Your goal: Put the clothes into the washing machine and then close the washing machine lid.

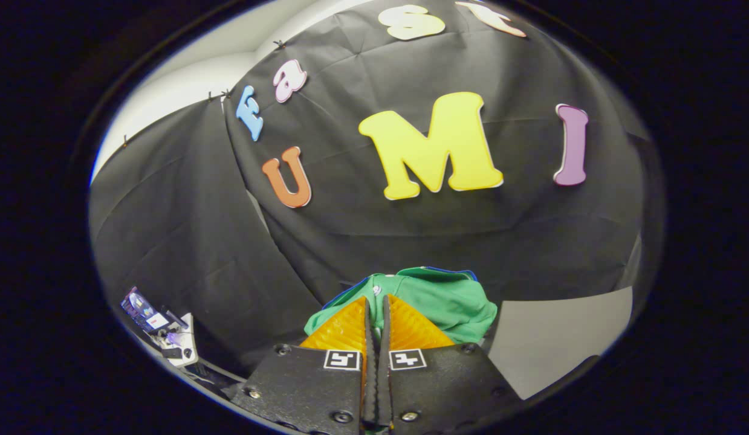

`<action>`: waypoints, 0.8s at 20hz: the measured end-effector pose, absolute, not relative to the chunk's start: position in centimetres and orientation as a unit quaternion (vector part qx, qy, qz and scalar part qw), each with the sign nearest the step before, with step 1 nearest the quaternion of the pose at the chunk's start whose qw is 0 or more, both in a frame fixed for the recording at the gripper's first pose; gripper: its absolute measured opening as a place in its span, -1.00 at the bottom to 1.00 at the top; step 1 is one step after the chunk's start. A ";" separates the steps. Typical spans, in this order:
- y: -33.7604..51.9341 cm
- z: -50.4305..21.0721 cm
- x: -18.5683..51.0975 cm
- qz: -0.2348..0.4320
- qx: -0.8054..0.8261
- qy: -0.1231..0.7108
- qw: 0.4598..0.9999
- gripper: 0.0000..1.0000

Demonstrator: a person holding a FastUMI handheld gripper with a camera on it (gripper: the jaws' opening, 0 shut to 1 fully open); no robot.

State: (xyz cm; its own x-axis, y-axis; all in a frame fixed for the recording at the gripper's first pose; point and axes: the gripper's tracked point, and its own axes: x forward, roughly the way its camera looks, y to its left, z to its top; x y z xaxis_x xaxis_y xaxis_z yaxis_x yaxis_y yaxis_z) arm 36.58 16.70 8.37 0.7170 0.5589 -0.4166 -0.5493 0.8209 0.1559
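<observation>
1. Claw [377,302] fingers press together, pinching the green garment [447,299] bunched just ahead of them.
2. Garment hangs lifted against the booth wall, likely gathered for carrying to the washer.

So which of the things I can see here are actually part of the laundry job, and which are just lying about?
Part of the job:
- green garment, bunched at the fingertips
- gripper, fingers nearly together, apparently pinching the cloth

Just lying about:
- small white device with gadgets, off to the side of the fingers
- pale flat surface, beyond the garment
- black cloth wall
</observation>
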 end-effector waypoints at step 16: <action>24.0 -4.3 38.1 0.297 -0.022 0.296 0.907 -0.91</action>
State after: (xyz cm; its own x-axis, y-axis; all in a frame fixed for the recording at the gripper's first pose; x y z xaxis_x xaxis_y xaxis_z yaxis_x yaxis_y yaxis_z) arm 38.14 24.03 -4.28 0.6477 0.5261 -0.5511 -0.5524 0.8224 0.1359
